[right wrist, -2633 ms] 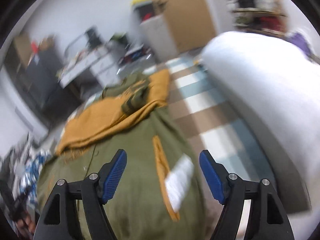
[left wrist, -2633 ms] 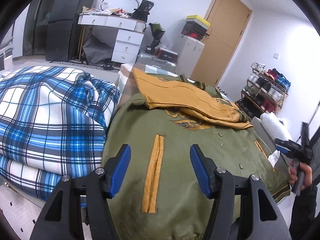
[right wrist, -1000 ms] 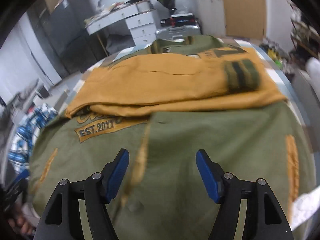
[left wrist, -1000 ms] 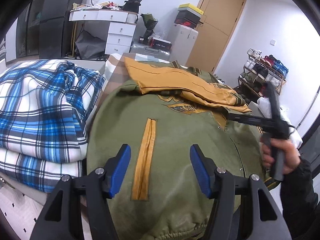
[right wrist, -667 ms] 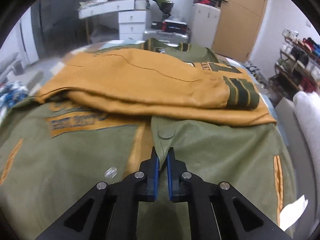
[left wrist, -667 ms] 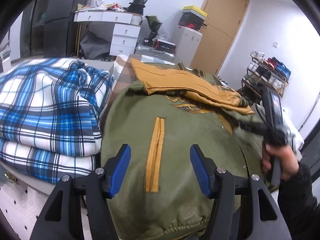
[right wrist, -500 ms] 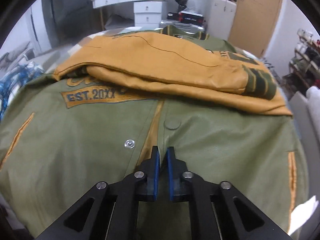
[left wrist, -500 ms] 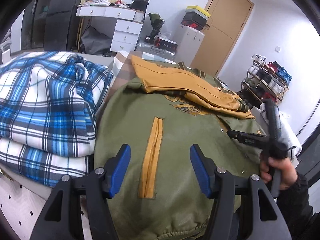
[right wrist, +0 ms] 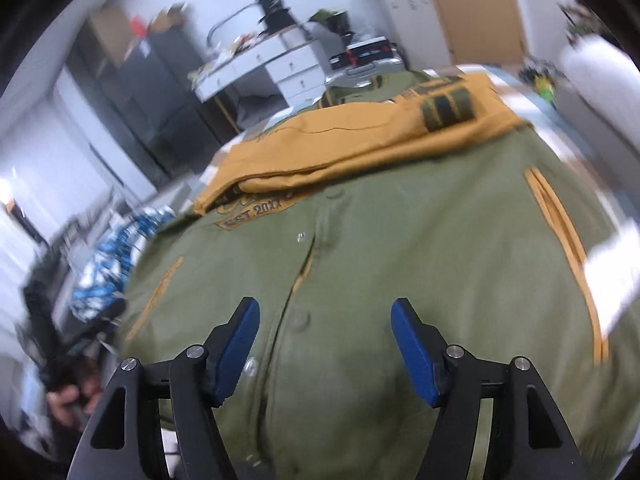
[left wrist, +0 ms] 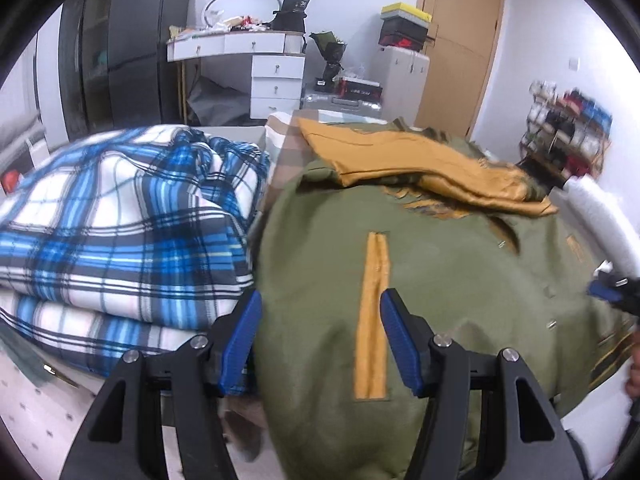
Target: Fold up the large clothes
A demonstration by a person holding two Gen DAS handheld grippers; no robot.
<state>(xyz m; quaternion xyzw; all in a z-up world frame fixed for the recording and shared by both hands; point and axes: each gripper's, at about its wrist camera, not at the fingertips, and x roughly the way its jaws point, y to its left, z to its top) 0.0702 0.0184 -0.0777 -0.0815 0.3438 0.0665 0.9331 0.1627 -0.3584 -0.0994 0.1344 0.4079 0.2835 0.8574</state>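
The only lettering that can be made out sits on a mustard-yellow patch (right wrist: 256,213) on the chest of the olive green jacket (right wrist: 400,264), left of centre in the right wrist view, and it reads roughly "EST. 20XX", blurred. A line of script above it on the same patch is half covered by the folded mustard sleeve (right wrist: 360,140) and cannot be read. Print on the black box (left wrist: 294,2) on the white desk (left wrist: 240,46), upper middle of the left wrist view, is too small to tell.
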